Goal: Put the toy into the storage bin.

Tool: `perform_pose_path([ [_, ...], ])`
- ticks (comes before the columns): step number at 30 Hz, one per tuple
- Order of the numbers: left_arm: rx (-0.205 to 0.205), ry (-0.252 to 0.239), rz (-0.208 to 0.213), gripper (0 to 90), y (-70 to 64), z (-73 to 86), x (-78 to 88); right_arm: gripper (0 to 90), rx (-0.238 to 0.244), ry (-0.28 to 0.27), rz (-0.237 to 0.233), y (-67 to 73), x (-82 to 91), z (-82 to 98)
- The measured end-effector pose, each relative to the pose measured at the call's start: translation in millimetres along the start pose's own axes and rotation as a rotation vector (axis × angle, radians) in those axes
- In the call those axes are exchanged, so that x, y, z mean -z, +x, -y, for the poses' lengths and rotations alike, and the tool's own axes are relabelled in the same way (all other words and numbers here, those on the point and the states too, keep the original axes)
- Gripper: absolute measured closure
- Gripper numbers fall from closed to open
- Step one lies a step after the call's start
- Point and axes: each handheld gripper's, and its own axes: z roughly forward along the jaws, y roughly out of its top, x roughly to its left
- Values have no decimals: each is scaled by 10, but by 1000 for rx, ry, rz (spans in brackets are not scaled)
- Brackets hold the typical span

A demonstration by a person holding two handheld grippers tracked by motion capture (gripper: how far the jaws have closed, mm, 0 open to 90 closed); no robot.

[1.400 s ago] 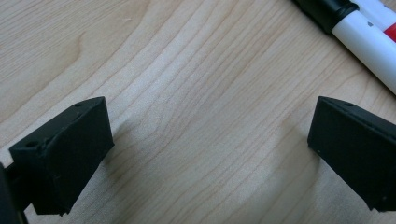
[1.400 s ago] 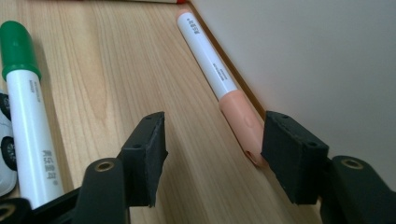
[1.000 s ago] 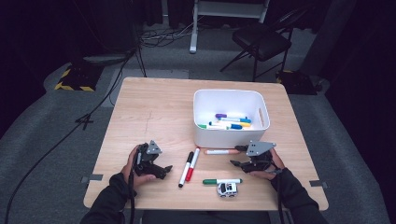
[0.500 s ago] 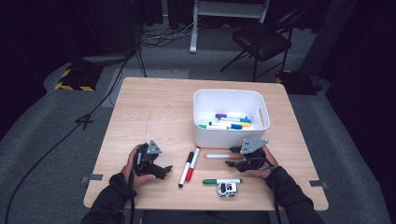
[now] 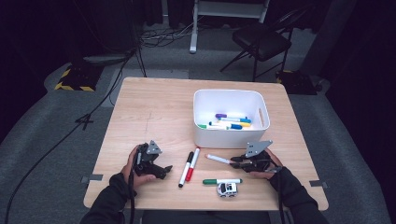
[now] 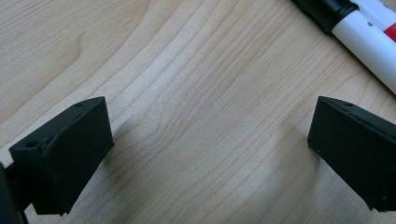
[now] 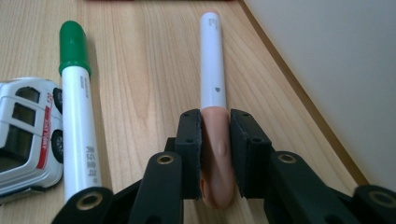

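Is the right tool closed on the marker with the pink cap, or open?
Closed. The right tool has just been closing, and its pads press both sides of the pink cap of the marker.

In the right gripper view the peach cap of the white marker (image 7: 212, 65) is partly covered by the fingers (image 7: 190, 149) that clamp it, and its lower end is cut off by the bottom edge. The toy car (image 7: 25, 135) runs off the left edge, and the print on the green-capped marker (image 7: 77, 116) is too small to read. In the left gripper view two markers (image 6: 359, 28) are cut by the top right corner. In the high view the tub's (image 5: 205, 135) markers overlap, too small to count.
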Motion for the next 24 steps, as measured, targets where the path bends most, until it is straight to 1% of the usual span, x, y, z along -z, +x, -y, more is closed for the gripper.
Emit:
perform_pose_path([
  [1,-2,-1,-1,2,2,0,-1,747,14,8,4,1,13,2],
  [2,2,0,1,2,-2,0,1,747,8,2,5,12,13,4],
  [4,1,0,2,2,-1,0,1,747,15,10,3,20,30,9],
  [5,2,0,1,2,-1,-1,1,748,28,12,8,20,36,12],
  [6,1,0,0,2,0,-1,0,748,27,7,9,31,37,13],
  [7,-1,0,-1,2,2,-1,-1,750,14,11,15,44,47,15],
  [8,-2,0,0,2,3,-1,-1,750,27,15,18,36,61,19],
  [10,-1,0,0,2,2,-1,-1,750,26,-5,11,35,105,17],
  [13,-1,0,0,2,2,-1,-1,751,40,-32,17,34,195,-18],
  [14,-1,0,-1,2,2,-1,-1,750,38,-36,19,43,220,-30],
  [16,-1,0,-1,2,2,-1,-1,750,51,-37,21,55,283,-72],
  [17,-1,0,-1,2,2,-1,-1,750,51,-37,21,55,283,-72],
  [18,-2,0,-1,2,2,-1,-1,750,67,-57,12,71,375,-132],
  [20,-2,0,0,2,3,-1,0,750,69,-65,3,80,417,-161],
  [21,-2,-1,-1,2,3,-1,-2,750,85,-72,-3,86,457,-191],
  [23,-1,0,-1,2,2,-1,-1,750,98,-80,4,102,514,-246],
  [24,-1,0,-1,2,2,-1,-1,750,98,-80,4,102,514,-246],
])
